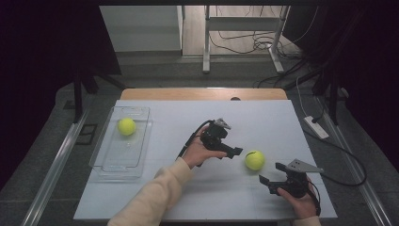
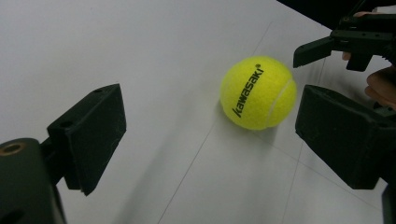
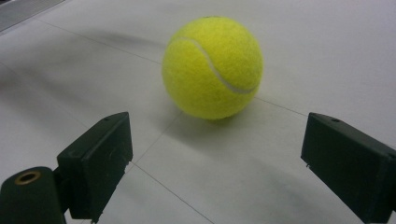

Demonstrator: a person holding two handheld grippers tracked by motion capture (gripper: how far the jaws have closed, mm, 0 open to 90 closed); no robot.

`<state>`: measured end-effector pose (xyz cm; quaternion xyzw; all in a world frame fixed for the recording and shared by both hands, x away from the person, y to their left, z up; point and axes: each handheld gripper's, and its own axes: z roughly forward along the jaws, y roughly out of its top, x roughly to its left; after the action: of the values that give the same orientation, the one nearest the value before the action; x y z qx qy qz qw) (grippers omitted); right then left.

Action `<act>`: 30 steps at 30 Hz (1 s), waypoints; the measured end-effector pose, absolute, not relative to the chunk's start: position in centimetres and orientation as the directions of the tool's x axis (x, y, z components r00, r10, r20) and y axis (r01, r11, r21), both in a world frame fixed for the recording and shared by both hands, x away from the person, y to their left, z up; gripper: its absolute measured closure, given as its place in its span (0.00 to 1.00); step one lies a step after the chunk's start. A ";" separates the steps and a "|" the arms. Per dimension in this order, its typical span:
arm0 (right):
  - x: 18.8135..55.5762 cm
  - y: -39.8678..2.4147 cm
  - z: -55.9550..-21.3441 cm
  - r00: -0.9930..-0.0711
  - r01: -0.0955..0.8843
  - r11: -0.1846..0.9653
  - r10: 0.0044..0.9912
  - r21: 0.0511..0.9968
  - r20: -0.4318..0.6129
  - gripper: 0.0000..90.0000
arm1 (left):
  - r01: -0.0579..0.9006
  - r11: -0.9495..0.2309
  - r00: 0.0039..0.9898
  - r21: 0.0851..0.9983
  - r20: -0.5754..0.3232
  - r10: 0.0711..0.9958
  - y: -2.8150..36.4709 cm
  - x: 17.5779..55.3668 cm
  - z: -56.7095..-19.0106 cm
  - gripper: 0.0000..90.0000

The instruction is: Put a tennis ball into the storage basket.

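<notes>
Right gripper [image 1: 269, 172] beside tennis ball [image 1: 254, 160] — clear tray [image 1: 109, 162] far left

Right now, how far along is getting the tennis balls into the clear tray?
One yellow tennis ball already lies in the clear plastic tray at the table's left. The second yellow tennis ball sits on the white table, free of both grippers. The left gripper and right gripper flank it, both open and pointed at it. Likely left: grasping that ball and placing it in the tray.
</notes>
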<state>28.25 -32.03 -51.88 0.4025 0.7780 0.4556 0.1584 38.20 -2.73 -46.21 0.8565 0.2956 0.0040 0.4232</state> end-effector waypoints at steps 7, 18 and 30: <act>28.3 -32.0 -51.9 -0.629 0.479 0.264 0.769 0.837 0.117 0.10 | 0.502 -0.479 0.829 0.720 -0.244 0.502 -3.6 38.2 -46.4 0.10; 28.3 -32.0 -51.8 -0.629 0.479 0.266 0.769 0.837 0.116 0.10 | 0.498 -0.510 0.840 0.702 -0.243 0.485 -5.4 38.2 -47.1 0.09; 28.3 -32.0 -51.8 -0.630 0.478 0.269 0.768 0.836 0.114 0.10 | 0.504 -0.523 0.841 0.688 -0.253 0.478 -6.7 38.3 -47.6 0.08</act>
<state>28.27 -32.02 -51.81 0.3993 0.7803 0.4541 0.1596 38.28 -6.66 -47.62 0.8724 0.2813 -0.0163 0.3995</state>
